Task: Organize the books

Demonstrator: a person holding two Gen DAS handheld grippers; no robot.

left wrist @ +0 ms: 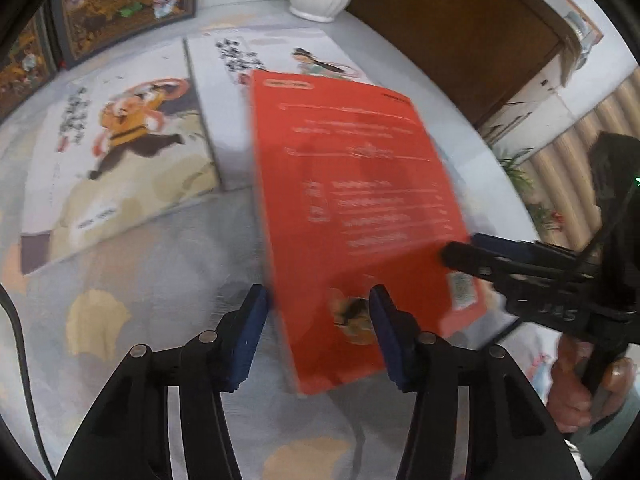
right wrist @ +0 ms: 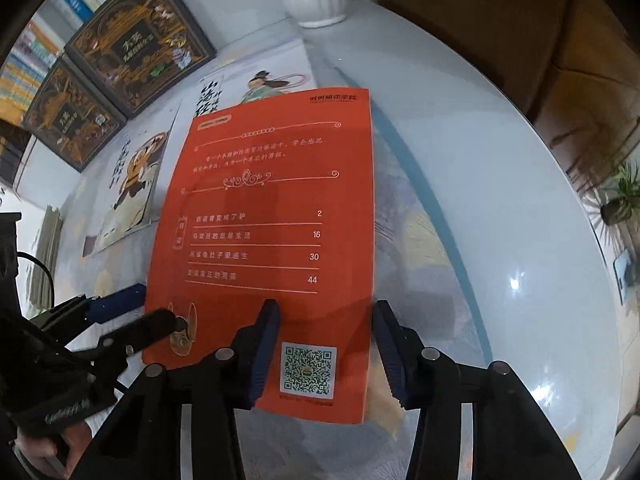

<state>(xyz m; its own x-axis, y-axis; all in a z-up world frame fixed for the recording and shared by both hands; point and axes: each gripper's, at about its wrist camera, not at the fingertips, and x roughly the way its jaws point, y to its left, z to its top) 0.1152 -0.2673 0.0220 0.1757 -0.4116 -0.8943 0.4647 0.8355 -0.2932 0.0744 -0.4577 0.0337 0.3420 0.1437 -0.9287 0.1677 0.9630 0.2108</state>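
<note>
state: thin orange paperback book (right wrist: 272,240) lies flat on pale patterned tabletop (right wrist: 460,184) | left gripper (left wrist: 320,300) and right gripper (right wrist: 326,312) straddle its near corners, jaws part-open, gripping nothing | risk: cover buckles (pinched unevenly)

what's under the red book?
The red book lies over the near corner of the white picture book with the green-robed figure; the rest sits on the patterned tablecloth. Anything else beneath it is hidden by the cover.
</note>
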